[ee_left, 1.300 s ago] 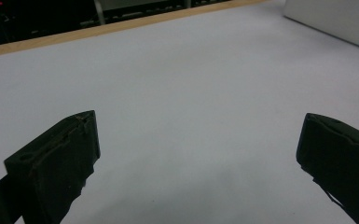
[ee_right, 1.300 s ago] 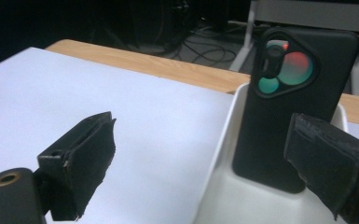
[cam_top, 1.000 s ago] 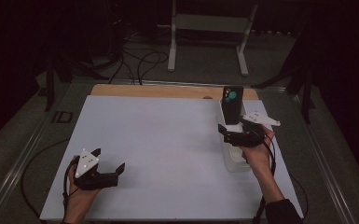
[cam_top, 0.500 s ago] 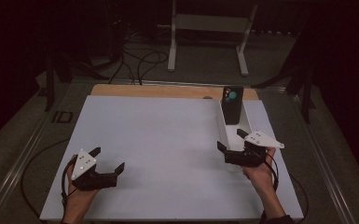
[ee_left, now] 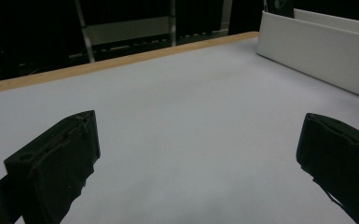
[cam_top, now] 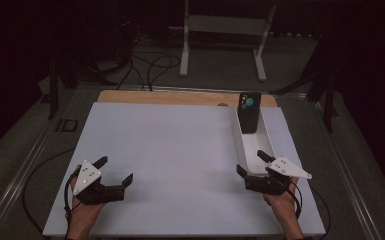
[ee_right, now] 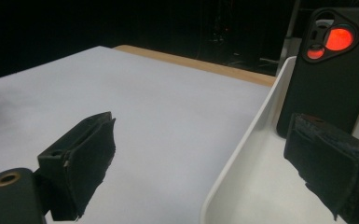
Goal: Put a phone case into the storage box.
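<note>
A black phone [cam_top: 249,112] stands upright at the far end of a long white tray [cam_top: 254,145] on the right of the table. My right gripper [cam_top: 250,162] is open at the tray's near end, one jaw outside the left wall and one over the tray. In the right gripper view the phone [ee_right: 331,79] shows its camera side with a red glowing lens, well beyond my right gripper [ee_right: 200,135], and the tray rim [ee_right: 242,154] runs between the jaws. My left gripper [cam_top: 115,169] rests open and empty at the near left. In its own view, the left gripper [ee_left: 198,126] faces the tray wall [ee_left: 317,46].
A white mat [cam_top: 180,150] covers the table, with a wooden strip [cam_top: 170,97] along the far edge. Behind the table stand a white metal frame [cam_top: 225,30] and loose cables [cam_top: 150,65] on the dark floor.
My right gripper has drawn back toward the person, from beside the phone to the tray's near end. The phone stays standing in the tray. The left gripper has hardly moved.
</note>
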`<state>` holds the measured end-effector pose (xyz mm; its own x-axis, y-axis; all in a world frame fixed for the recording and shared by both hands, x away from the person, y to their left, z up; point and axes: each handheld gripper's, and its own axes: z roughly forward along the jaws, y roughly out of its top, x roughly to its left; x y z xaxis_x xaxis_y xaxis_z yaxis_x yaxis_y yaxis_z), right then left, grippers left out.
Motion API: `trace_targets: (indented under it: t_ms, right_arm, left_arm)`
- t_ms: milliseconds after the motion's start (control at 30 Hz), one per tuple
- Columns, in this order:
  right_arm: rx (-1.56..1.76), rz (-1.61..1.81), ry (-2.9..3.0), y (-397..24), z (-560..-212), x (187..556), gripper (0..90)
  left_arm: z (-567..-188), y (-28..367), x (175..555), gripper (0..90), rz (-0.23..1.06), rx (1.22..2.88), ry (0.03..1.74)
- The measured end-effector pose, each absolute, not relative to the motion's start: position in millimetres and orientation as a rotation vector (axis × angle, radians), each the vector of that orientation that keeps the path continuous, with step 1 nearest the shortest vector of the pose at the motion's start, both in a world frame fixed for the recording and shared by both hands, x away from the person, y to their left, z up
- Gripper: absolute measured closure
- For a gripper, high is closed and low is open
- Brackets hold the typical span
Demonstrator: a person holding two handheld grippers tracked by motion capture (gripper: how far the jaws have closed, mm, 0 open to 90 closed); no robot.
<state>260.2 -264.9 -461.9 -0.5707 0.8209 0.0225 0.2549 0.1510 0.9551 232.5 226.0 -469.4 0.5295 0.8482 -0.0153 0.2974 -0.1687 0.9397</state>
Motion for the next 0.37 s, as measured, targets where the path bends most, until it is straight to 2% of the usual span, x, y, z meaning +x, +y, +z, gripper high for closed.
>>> trace_targets:
  t_ms: [367]
  right_arm:
    - [1.019, 1.439, 1.905, -267.6, -468.3, 249.8, 8.6]
  left_arm:
    - [-469.4, 224.1, 231.6, 0.0, 0.668, 1.725, 0.958]
